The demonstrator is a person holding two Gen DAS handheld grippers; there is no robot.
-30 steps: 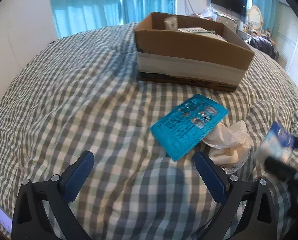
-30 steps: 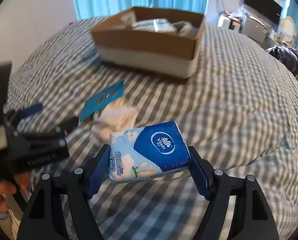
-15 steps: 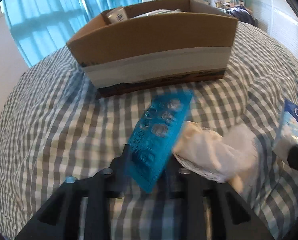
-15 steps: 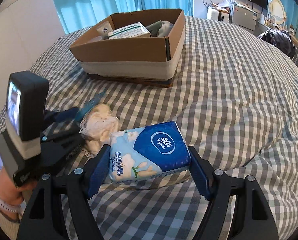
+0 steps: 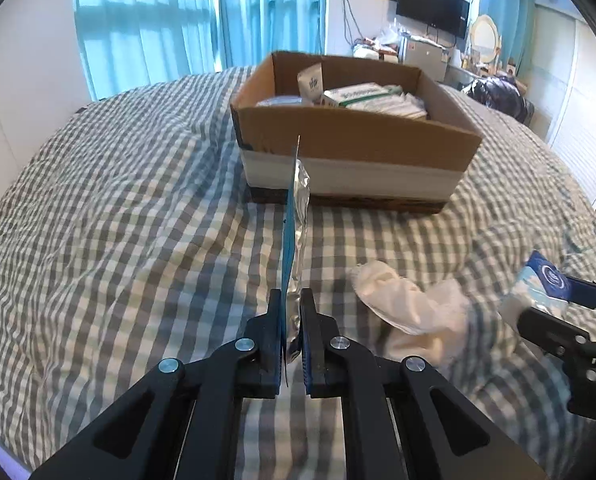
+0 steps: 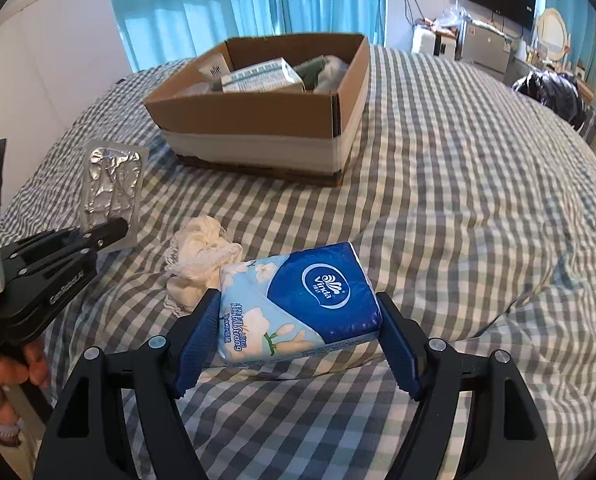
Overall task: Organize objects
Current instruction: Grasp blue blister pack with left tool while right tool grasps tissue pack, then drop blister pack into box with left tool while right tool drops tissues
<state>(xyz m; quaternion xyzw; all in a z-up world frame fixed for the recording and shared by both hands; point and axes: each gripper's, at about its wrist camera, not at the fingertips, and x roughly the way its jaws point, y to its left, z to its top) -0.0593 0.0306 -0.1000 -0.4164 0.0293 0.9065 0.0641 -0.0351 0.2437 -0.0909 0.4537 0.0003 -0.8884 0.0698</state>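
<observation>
My left gripper is shut on a blue and silver blister pack, held edge-on and lifted above the bed; its foil back shows in the right wrist view. My right gripper is shut on a blue and white Vinda tissue pack, also seen at the right edge of the left wrist view. A cardboard box with several items inside stands further back on the bed, and shows in the right wrist view. A crumpled white cloth lies between the grippers.
A grey and white checked bedspread covers the bed. Blue curtains hang behind. A TV and cluttered furniture stand at the back right. A black bag lies beyond the bed's right side.
My left gripper closed on the blister pack and lifted it off the bed, turning it upright. My right gripper kept holding the tissue pack and shifted a little.
</observation>
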